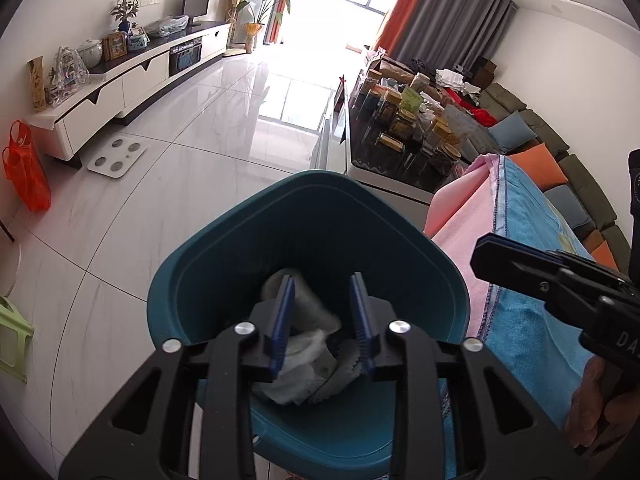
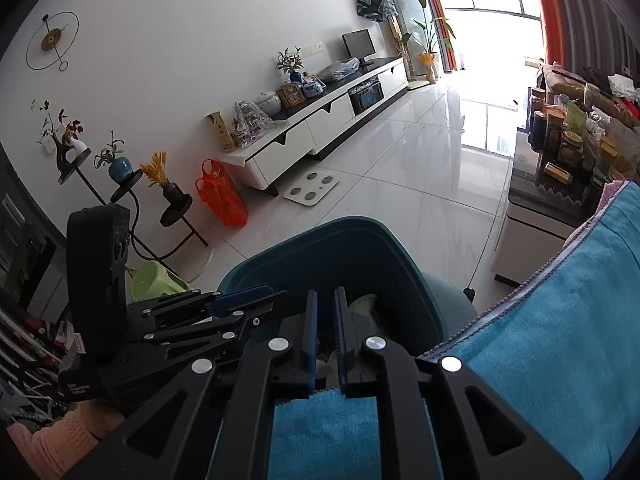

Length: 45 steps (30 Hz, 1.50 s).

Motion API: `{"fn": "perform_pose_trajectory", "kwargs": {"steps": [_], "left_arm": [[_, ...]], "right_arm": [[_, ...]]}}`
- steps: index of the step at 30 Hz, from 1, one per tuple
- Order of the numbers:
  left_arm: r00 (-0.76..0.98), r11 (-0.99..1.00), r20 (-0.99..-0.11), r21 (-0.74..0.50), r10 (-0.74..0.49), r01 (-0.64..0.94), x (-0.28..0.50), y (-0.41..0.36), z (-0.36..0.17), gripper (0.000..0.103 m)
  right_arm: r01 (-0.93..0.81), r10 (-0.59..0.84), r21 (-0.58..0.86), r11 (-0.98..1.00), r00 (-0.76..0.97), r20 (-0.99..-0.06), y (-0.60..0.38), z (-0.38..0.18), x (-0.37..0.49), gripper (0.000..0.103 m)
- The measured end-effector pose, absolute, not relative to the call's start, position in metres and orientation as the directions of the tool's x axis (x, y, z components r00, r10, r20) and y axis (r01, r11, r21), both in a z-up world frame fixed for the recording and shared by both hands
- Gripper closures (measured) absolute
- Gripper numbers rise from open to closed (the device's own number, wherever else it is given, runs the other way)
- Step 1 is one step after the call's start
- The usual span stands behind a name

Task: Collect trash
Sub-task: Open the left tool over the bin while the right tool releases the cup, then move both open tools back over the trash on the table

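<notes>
Left wrist view showed the left gripper (image 1: 322,312) parted above the teal bin (image 1: 224,264), crumpled tissue trash (image 1: 304,356) lying loose inside. Right gripper (image 2: 325,332) stood slightly apart, empty. Recommended: clear both straight upward.

The teal bin's (image 1: 224,240) mouth gapes unobstructed; crumpled paper (image 1: 304,344) fills its bottom; blue towel (image 1: 532,320) crowds the right.

Home living room: TV cabinet (image 1: 132,76), sofa (image 1: 560,152), curtains (image 1: 452,12).

Left gripper (image 1: 322,312) open over binned tissues (image 1: 304,356).
</notes>
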State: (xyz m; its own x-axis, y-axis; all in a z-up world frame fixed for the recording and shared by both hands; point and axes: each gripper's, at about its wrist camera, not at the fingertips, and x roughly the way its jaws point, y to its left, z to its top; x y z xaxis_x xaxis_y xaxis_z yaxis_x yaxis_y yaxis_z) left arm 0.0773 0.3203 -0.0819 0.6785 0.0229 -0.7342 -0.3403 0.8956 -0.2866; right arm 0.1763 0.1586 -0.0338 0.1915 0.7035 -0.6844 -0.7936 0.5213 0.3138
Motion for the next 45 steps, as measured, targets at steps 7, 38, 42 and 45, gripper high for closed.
{"fn": "perform_pose_trajectory", "kwargs": {"steps": [7,38,42,45], "left_arm": [[0.730,0.906,-0.682,-0.286,0.035,-0.311,0.057,0.305,-0.061,0.050],[0.530,0.774,-0.628,-0.194,-0.570,0.603,0.046,-0.069,-0.026,0.026],[0.476,0.740,-0.647,-0.213,-0.596,0.638,0.056,-0.097,-0.031,0.026],[0.452,0.730,-0.667,-0.208,-0.593,0.651,0.058,-0.115,-0.037,0.028]], "right_arm": [[-0.795,0.729,0.307,0.524,0.232,-0.644,0.118,-0.018,0.156,0.072],[-0.166,0.298,0.277,0.946,0.780,-0.550,-0.323,-0.005,0.046,0.048],[-0.110,0.274,0.304,0.946,0.771,-0.575,-0.348,-0.021,0.051,0.048],[-0.070,0.254,0.314,0.947,0.764,-0.594,-0.364,-0.032,0.055,0.048]]}}
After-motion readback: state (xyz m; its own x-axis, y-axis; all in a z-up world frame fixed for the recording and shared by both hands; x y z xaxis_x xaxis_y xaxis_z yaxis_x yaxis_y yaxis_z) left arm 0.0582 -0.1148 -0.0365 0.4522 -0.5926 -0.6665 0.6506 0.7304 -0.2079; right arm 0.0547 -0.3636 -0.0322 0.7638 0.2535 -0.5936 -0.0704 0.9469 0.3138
